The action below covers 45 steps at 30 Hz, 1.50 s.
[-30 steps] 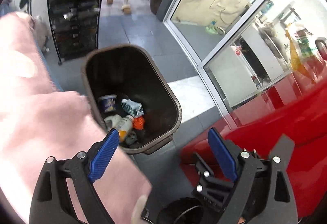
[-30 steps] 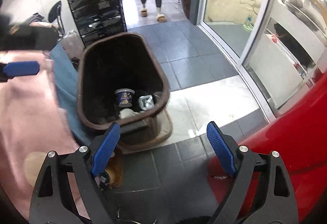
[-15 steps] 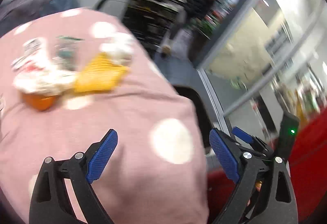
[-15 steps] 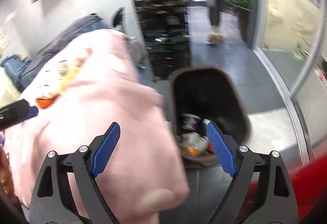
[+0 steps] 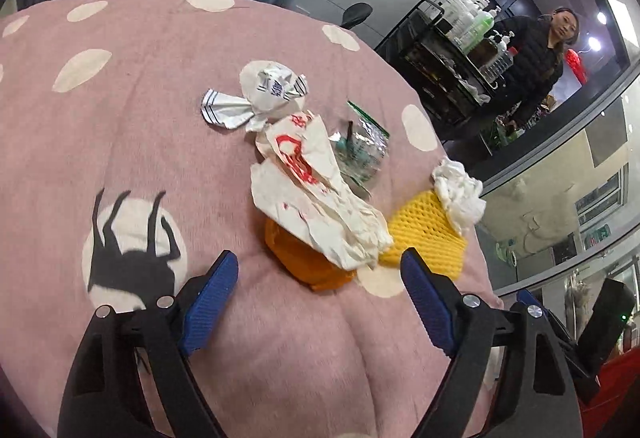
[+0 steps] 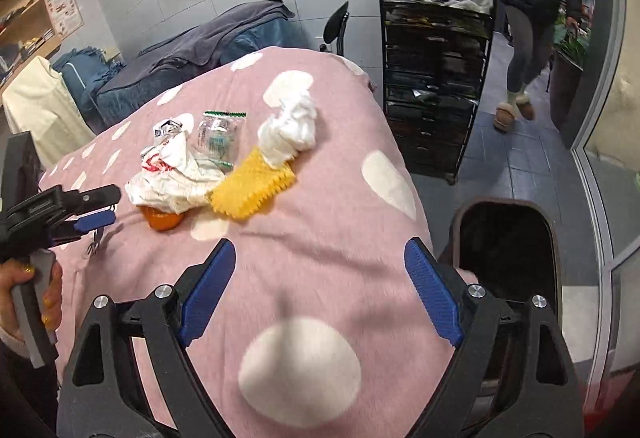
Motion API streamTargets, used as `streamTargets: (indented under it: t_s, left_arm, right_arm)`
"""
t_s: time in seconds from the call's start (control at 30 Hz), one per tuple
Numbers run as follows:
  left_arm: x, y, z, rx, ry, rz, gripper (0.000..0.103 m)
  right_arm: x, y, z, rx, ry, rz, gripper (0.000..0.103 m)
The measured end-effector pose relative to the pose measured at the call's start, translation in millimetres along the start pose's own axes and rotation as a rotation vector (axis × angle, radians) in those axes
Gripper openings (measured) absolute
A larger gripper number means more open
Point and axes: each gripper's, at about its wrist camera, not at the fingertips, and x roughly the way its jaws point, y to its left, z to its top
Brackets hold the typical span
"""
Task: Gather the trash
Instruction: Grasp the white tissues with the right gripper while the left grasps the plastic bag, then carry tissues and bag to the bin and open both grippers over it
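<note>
Both grippers swung from the bin to the pink spotted blanket (image 5: 160, 110), left gripper (image 5: 320, 286) fingers wide, closing, empty, near crumpled wrapper (image 5: 316, 190) at frame centre, right gripper (image 6: 320, 290) fingers wide apart, empty, bin (image 6: 508, 238) at right.

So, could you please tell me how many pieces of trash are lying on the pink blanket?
6: crumpled blue-striped wrapper, red-printed paper, clear packet, orange item beneath the paper, yellow foam net, white tissue. More may hide underneath.
</note>
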Motion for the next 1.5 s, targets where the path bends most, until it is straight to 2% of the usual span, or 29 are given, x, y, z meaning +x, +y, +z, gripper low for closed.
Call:
streamTargets:
  t_s: [0.17,0.27,0.47,0.57,0.6,0.63,0.77,1.13,1.37,1.5]
  left_arm:
    - [28,8,31,0.008,0.048,-0.003,0.077]
    - [37,15,45,0.014,0.049,0.003,0.074]
    - [49,12,56,0.032,0.088,-0.029,0.052]
    - [46,8,53,0.071,0.07,-0.024,0.033]
    - [45,8,52,0.076,0.066,-0.023,0.023]
    - [43,9,51,0.077,0.058,-0.026,0.018]
    - [31,13,46,0.066,0.029,-0.053,0.01]
    - [-29,-20,19,0.065,-0.079,-0.187,0.007]
    - [-49,-49,-13,0.054,-0.084,-0.283,0.007]
    - [-50,-84,-37,0.104,-0.059,-0.345,0.007]
  right_arm:
    - [25,4,30,0.007,0.036,0.034,0.086]
    - [45,7,49,0.009,0.054,0.036,0.086]
    - [91,11,82,0.032,0.095,0.042,0.078]
    - [112,12,91,0.042,0.125,0.034,0.059]
    - [116,12,91,0.05,0.134,0.04,0.042]
    - [118,11,90,0.063,0.134,0.058,0.033]
    - [107,12,89,0.072,0.085,0.095,0.025]
    - [33,2,60,0.091,-0.035,0.127,0.025]
    - [-4,-24,20,0.095,-0.049,0.088,0.025]
    - [-27,-55,-7,0.153,-0.064,0.053,0.025]
